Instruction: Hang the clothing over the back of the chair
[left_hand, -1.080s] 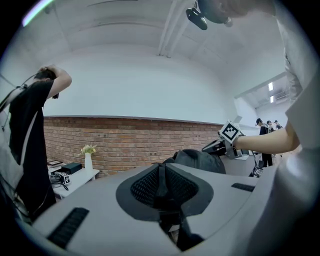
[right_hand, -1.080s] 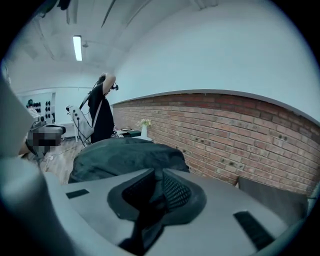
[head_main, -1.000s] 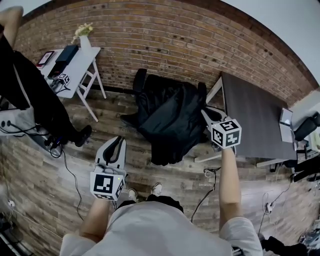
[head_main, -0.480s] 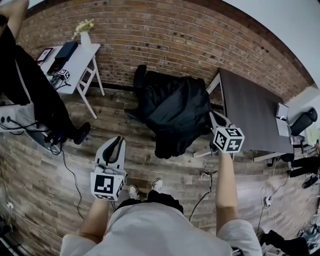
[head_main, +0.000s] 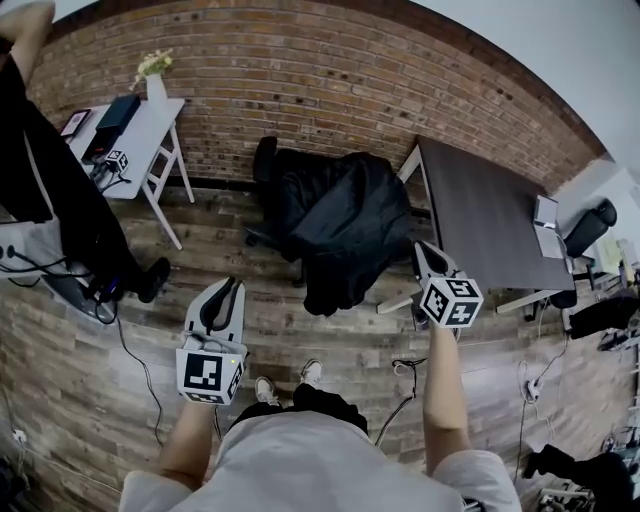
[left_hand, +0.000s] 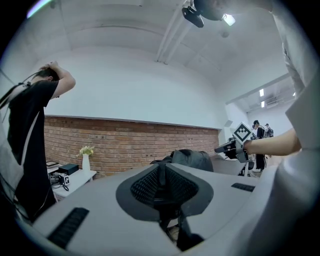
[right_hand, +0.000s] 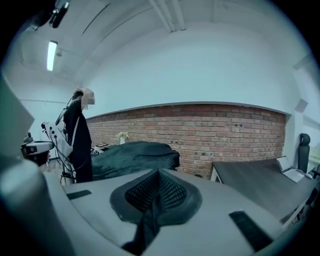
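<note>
A black jacket (head_main: 340, 225) lies draped over the back and seat of a black office chair (head_main: 266, 160), with one end hanging toward the floor. In the right gripper view the jacket (right_hand: 132, 155) is a dark mound ahead and to the left. My right gripper (head_main: 421, 251) is shut and empty, a short way right of the jacket and not touching it. My left gripper (head_main: 227, 288) is shut with nothing in it, low and left over the wooden floor, well short of the chair. In the left gripper view the jacket (left_hand: 192, 159) shows past the closed pads.
A dark table (head_main: 480, 220) stands right of the chair, close to my right gripper. A white folding table (head_main: 125, 135) with a vase (head_main: 152, 80) and devices is at the back left. A person in black (head_main: 40, 170) stands at the left. Cables (head_main: 405, 385) trail on the floor.
My right gripper has drawn back from the jacket's right edge toward me, and the jacket stays on the chair. My left gripper has shifted slightly. The whole view has moved back from the chair.
</note>
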